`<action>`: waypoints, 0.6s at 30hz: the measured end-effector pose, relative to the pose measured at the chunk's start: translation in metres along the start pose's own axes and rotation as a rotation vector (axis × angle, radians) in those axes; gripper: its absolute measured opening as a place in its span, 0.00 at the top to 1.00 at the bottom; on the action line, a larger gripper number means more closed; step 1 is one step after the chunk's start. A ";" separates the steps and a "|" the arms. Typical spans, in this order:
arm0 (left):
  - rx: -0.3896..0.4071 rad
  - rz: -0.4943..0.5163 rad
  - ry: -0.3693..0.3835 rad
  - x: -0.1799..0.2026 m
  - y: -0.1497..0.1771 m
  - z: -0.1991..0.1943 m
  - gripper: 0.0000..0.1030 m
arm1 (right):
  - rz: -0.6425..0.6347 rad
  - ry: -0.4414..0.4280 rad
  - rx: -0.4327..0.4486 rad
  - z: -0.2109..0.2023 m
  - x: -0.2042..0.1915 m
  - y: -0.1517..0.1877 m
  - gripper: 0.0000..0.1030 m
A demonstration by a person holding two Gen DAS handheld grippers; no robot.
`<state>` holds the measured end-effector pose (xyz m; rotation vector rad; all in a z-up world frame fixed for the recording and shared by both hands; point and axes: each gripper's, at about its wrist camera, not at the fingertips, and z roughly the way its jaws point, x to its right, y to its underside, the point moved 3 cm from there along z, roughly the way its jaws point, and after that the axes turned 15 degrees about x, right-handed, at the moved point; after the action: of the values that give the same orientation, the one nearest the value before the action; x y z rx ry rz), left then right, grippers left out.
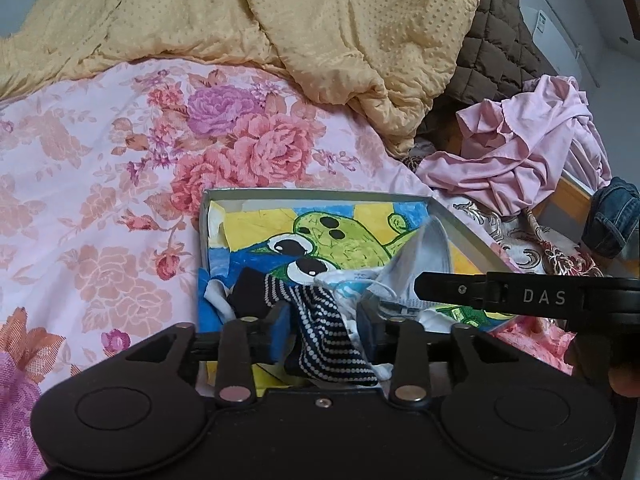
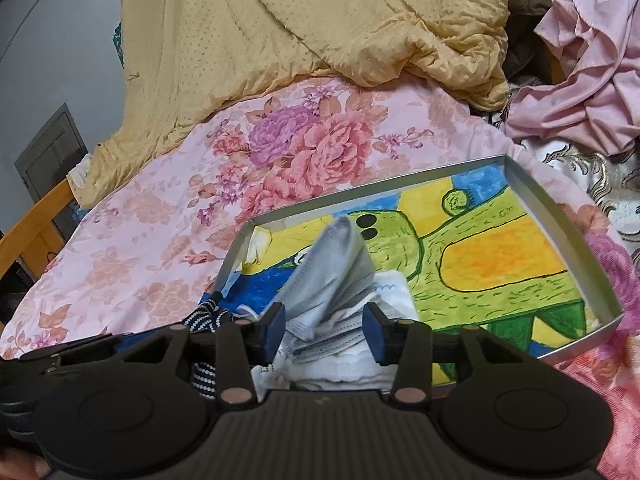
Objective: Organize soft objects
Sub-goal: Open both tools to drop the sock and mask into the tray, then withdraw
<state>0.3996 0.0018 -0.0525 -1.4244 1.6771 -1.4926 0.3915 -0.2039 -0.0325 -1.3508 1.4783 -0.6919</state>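
A shallow grey tray (image 1: 320, 193) with a painted green cartoon liner lies on the floral bedsheet; it also shows in the right wrist view (image 2: 560, 208). My left gripper (image 1: 324, 322) is open over the tray's near end, with a dark dotted-stripe sock (image 1: 324, 332) lying loose between its fingers. My right gripper (image 2: 326, 330) is open over a grey face mask (image 2: 332, 272) that stands up on white folded cloth (image 2: 360, 368). The mask also shows in the left wrist view (image 1: 420, 252), with the right gripper's finger (image 1: 452, 290) beside it.
A yellow quilt (image 1: 280, 20) is bunched at the back. A crumpled pink garment (image 1: 520, 152) and a brown quilted jacket (image 1: 496, 48) lie at the right. Blue denim (image 1: 616, 216) sits at the bed's right edge. A wooden bed rail (image 2: 36, 224) is at the left.
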 end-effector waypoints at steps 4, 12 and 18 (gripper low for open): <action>0.006 0.017 -0.014 0.004 -0.002 -0.004 0.53 | -0.002 0.012 0.009 -0.005 0.002 -0.001 0.46; 0.056 0.044 -0.047 0.013 -0.013 -0.026 0.40 | -0.100 0.049 0.104 -0.035 0.001 -0.012 0.28; 0.131 0.071 -0.087 0.025 -0.027 -0.054 0.21 | -0.162 0.060 0.182 -0.066 -0.004 -0.018 0.10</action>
<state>0.3552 0.0058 -0.0052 -1.3279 1.5326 -1.4522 0.3381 -0.2171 0.0086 -1.3286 1.3273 -0.9550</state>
